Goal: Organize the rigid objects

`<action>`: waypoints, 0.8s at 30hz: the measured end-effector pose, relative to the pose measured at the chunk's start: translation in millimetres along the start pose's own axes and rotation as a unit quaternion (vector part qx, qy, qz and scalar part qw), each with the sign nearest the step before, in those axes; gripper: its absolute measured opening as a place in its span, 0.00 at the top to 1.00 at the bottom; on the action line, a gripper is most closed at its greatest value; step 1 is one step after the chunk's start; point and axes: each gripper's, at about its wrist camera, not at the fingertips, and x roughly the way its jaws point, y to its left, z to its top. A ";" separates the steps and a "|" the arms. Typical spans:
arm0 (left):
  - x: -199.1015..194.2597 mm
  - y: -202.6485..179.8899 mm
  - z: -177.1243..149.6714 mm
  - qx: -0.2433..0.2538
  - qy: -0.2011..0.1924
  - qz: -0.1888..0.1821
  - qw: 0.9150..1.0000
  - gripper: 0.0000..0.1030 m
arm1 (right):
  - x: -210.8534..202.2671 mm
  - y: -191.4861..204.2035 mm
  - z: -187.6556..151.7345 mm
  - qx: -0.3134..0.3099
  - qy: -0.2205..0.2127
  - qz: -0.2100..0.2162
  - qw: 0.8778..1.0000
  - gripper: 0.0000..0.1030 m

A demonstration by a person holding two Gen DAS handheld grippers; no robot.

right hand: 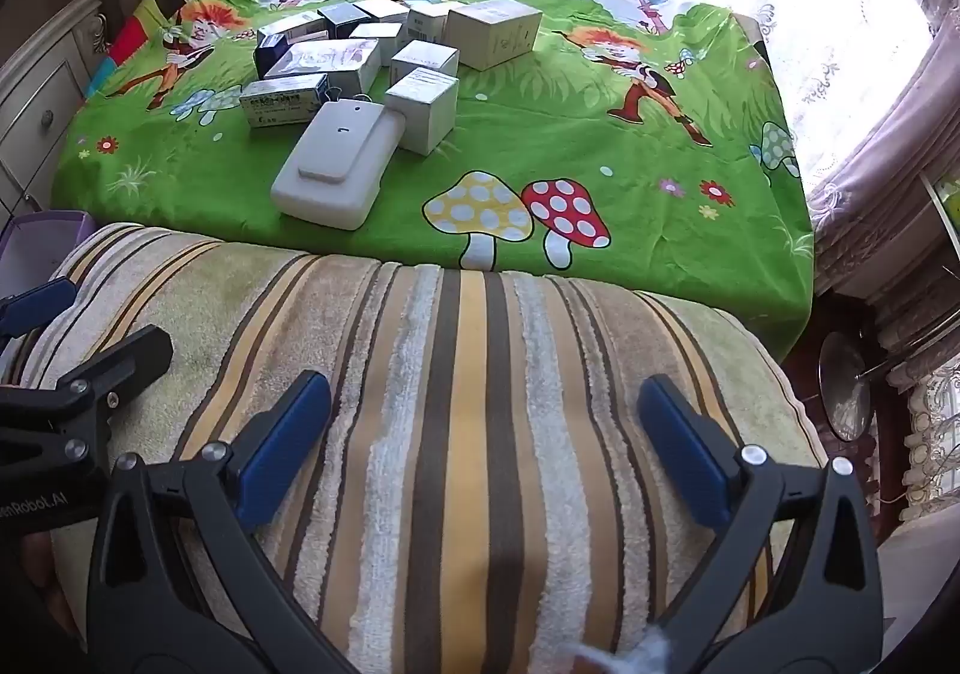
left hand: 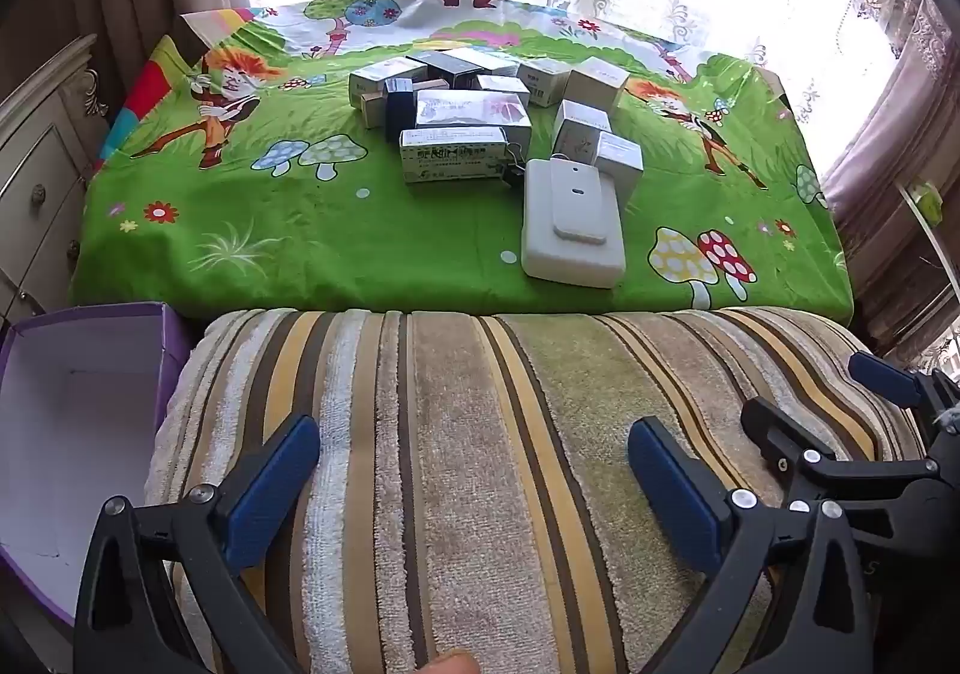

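Both grippers, the left gripper (left hand: 474, 485) and right gripper (right hand: 483, 446), hang spread and empty over the striped cushion (left hand: 480, 434). Nothing looks sorted yet: the small boxes (left hand: 462, 110) sit clustered on the counter (left hand: 300, 230), and the purple box (left hand: 78, 404) is empty.

White lettering ending "nRobot.AI" on the left claw (right hand: 36, 500) body at the frame edge, print on the small boxes (right hand: 288, 101) too blurred to read
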 end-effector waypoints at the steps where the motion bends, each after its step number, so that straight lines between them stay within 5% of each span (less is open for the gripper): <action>1: -0.1 -0.1 0.0 0.001 -0.001 0.001 1.000 0.00 | 0.2 0.5 0.0 0.001 0.001 0.001 1.000 0.00; 24: -3.5 -1.9 0.7 -0.002 0.005 0.004 1.000 0.00 | 1.1 0.8 0.4 -0.001 0.004 0.002 1.000 0.00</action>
